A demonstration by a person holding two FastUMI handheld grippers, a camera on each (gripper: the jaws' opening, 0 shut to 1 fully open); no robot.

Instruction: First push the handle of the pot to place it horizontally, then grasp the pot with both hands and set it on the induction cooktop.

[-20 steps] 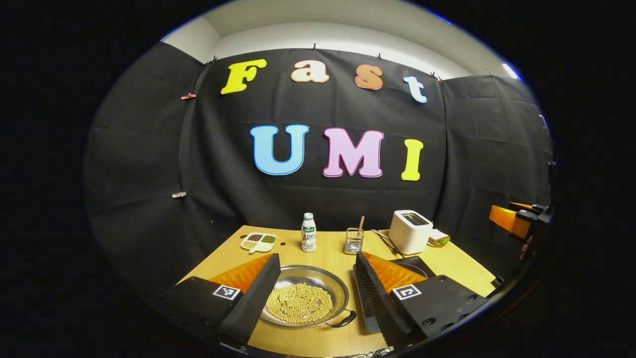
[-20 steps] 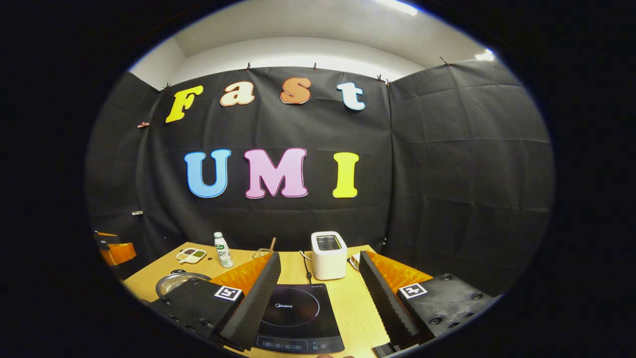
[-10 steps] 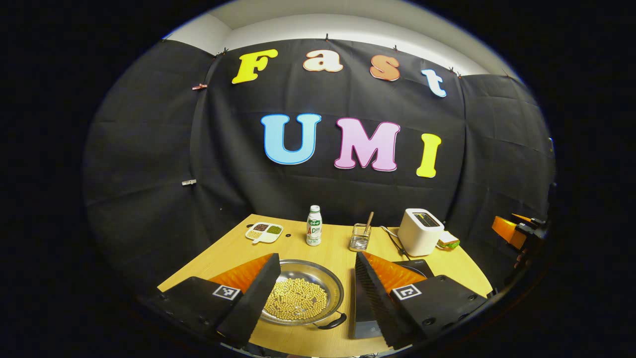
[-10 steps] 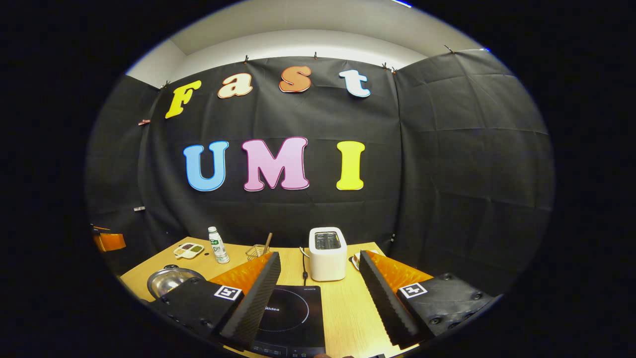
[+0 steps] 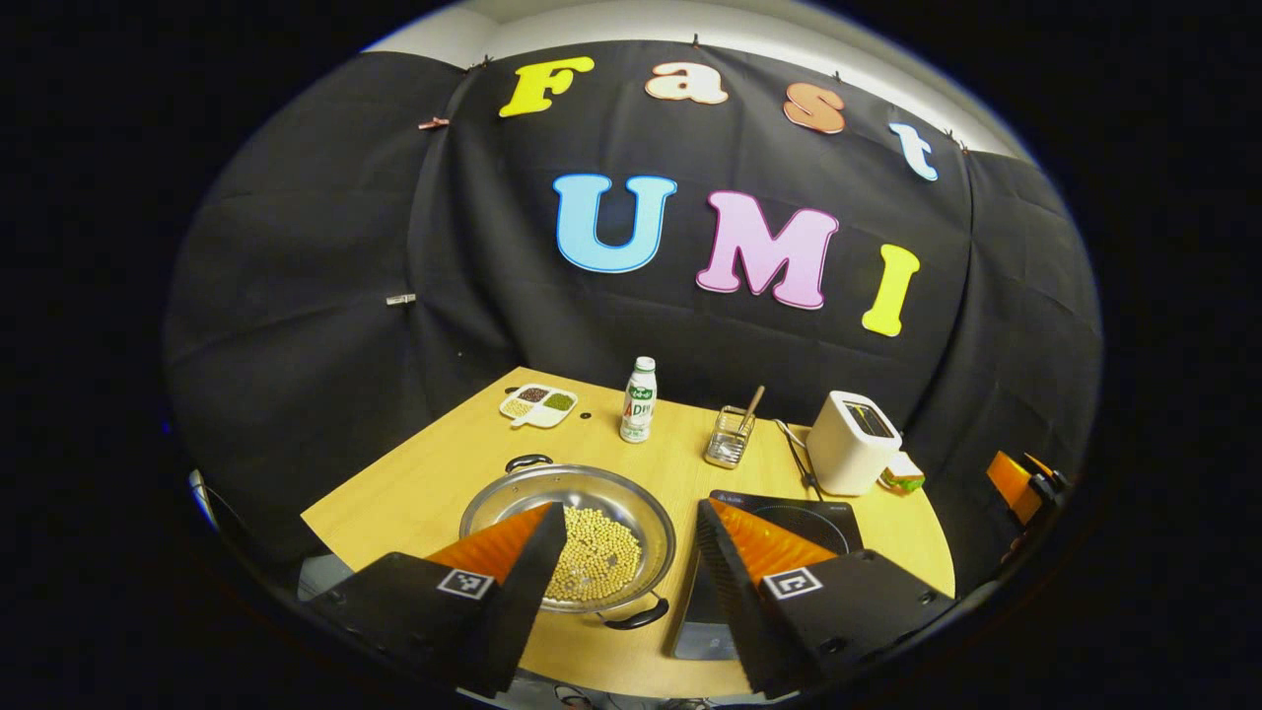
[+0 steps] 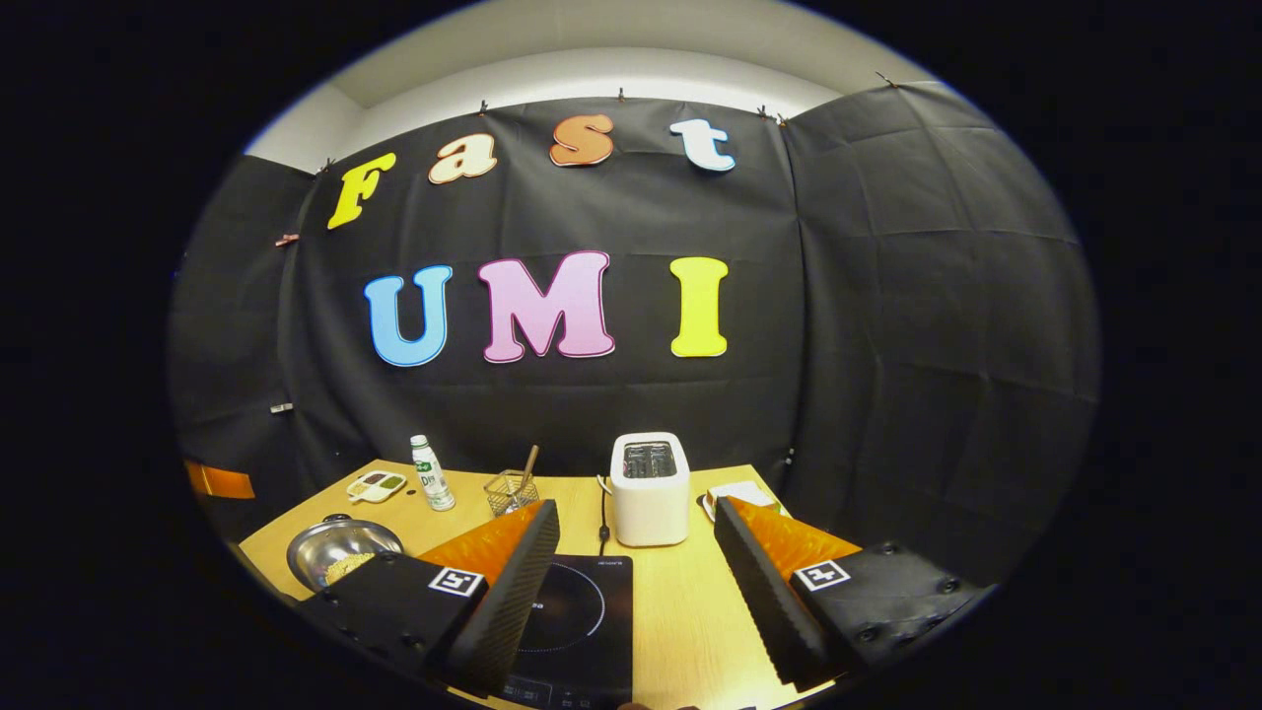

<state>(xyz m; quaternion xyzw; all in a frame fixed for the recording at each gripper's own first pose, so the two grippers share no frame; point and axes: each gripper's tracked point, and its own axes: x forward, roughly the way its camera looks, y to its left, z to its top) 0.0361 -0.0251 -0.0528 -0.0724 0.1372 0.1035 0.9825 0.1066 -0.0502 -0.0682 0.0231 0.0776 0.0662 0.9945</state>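
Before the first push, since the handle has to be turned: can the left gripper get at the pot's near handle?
Probably yes. The left gripper hangs open above the pot, and the near handle lies bare on the table.

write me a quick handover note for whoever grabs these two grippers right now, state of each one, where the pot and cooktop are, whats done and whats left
Left gripper: open, empty, held above the table's near edge, aimed at the pot.
Right gripper: open, empty, aimed over the induction cooktop.
Pot: steel, holding yellow beans, on the wooden table just left of the cooktop. One black handle points toward the near edge, the other toward the wall, so they are not horizontal.
Done: nothing that shows; neither gripper touches the pot.
Left: push a handle to turn the pot horizontal, grasp both handles, set it on the cooktop.
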